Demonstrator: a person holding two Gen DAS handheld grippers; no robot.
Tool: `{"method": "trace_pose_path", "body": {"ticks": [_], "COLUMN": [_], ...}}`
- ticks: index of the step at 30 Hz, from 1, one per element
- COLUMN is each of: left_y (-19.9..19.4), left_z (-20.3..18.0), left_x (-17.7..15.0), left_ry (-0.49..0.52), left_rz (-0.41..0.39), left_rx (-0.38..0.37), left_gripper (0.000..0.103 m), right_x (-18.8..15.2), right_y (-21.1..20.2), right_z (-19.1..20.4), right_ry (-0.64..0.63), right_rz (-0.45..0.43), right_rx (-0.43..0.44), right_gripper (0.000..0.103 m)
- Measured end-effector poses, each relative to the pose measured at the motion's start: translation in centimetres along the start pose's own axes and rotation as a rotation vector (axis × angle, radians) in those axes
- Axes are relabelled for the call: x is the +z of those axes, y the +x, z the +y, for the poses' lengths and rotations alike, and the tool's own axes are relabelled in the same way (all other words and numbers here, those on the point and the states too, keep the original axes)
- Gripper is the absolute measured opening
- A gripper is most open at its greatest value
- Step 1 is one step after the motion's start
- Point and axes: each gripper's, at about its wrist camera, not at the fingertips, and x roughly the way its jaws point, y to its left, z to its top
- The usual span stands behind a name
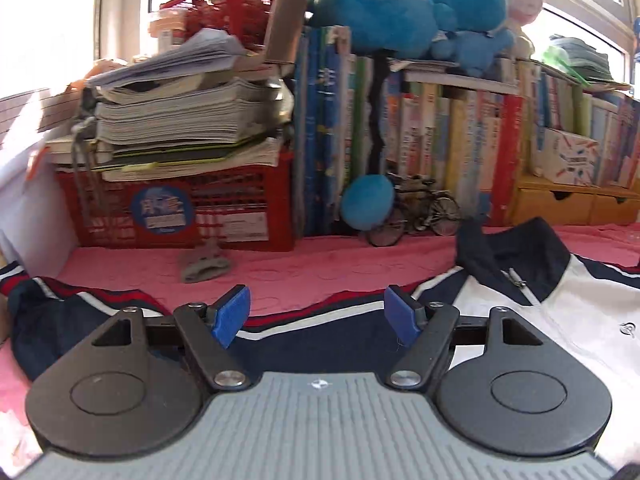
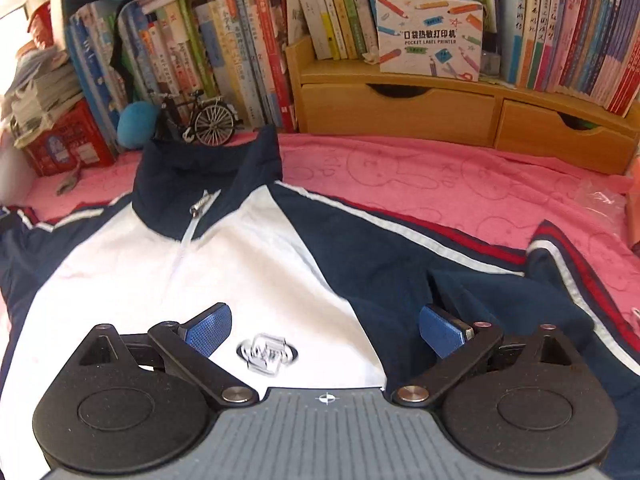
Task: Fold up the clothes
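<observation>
Pink towel-covered tabletop [image 2: 460, 184], books along far edge. Track jacket [image 2: 224, 264] spread flat, collar toward books. Left gripper [image 1: 316, 314] and right gripper [image 2: 324, 330]: fingers released, empty. Risk: snagging zipper pull [image 2: 197, 209]; toppling model bicycle [image 2: 202, 120]. Left sleeve [image 1: 60, 312] visible in left view only; chest logo [image 2: 267, 354] in right only.

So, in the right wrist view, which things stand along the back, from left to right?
Red crate → blue plush ball → model bicycle → wooden drawer unit carrying the label printer box.
</observation>
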Motion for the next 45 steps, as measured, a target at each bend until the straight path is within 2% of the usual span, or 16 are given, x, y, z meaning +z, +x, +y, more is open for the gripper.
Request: {"method": "trace_pose_path", "body": {"ticks": [6,7,11,13,14,17,18,22,24,27,29,31,33,37,40,45], "left_y": [7.5,8.6,12.5,14.3,14.9,15.4,15.6,16.5,15.6,14.3,13.4,12.5,9.6,5.1,3.1,1.2], "left_z": [-5.0,-5.9,-8.2,-8.3,-8.2,-8.2,-8.4,-9.3,-9.5,-9.7,-9.9,-10.0,-9.4,-8.0,-7.1,-6.2], "left_x": [0.6,0.7,0.4,0.2,0.1,0.2,0.4,2.3,2.4,2.6,2.7,2.8,1.2,-2.7,-5.2,-6.9], "left_ry": [-0.003,0.016,0.120,0.113,0.086,0.063,0.064,0.070,0.076,0.084,0.090,0.096,0.096,0.082,0.071,-0.025], "left_rz": [0.057,0.065,0.115,0.160,0.175,0.147,0.139,0.085,0.065,0.035,0.014,-0.006,0.017,0.072,0.119,0.138], "left_rx": [-0.192,-0.196,-0.124,-0.105,-0.117,-0.125,-0.130,-0.103,-0.087,-0.062,-0.045,-0.028,-0.032,0.044,0.146,0.204], "left_gripper": [0.082,0.083,0.083,0.064,0.063,0.037,0.020,0.002,0.000,0.002,0.004,0.016,0.019,0.022,0.024,0.032], "right_x": [0.9,1.1,3.0,3.3,3.2,2.9,2.8,4.4,5.5,6.0,5.0,3.3,0.6,-4.7,-9.1,-15.8], "right_y": [-2.1,-2.5,6.4,9.9,11.0,13.2,13.0,11.1,11.5,14.4,13.0,9.9,5.0,-4.7,-13.7,-16.0], "right_z": [2.1,2.4,6.2,7.0,7.0,7.3,7.5,7.2,6.6,5.9,5.5,4.5,2.7,-0.8,-6.3,-12.1], "right_ry": [-0.223,-0.260,-0.194,-0.148,-0.127,-0.102,-0.124,-0.150,-0.121,-0.107,-0.087,-0.049,0.010,0.129,0.349,0.615], "right_rz": [-0.133,-0.155,-0.049,0.006,0.026,0.050,0.031,-0.171,-0.218,-0.111,-0.101,-0.116,-0.160,-0.245,-0.316,-0.330], "right_rx": [-0.003,-0.003,0.058,0.075,0.081,0.081,0.068,-0.029,-0.074,-0.158,-0.124,-0.089,-0.057,0.008,-0.149,-0.244], "right_gripper": [0.103,0.103,0.103,0.099,0.094,0.038,0.020,0.009,0.008,0.013,0.020,0.061,0.080,0.080,0.085,0.086]}}
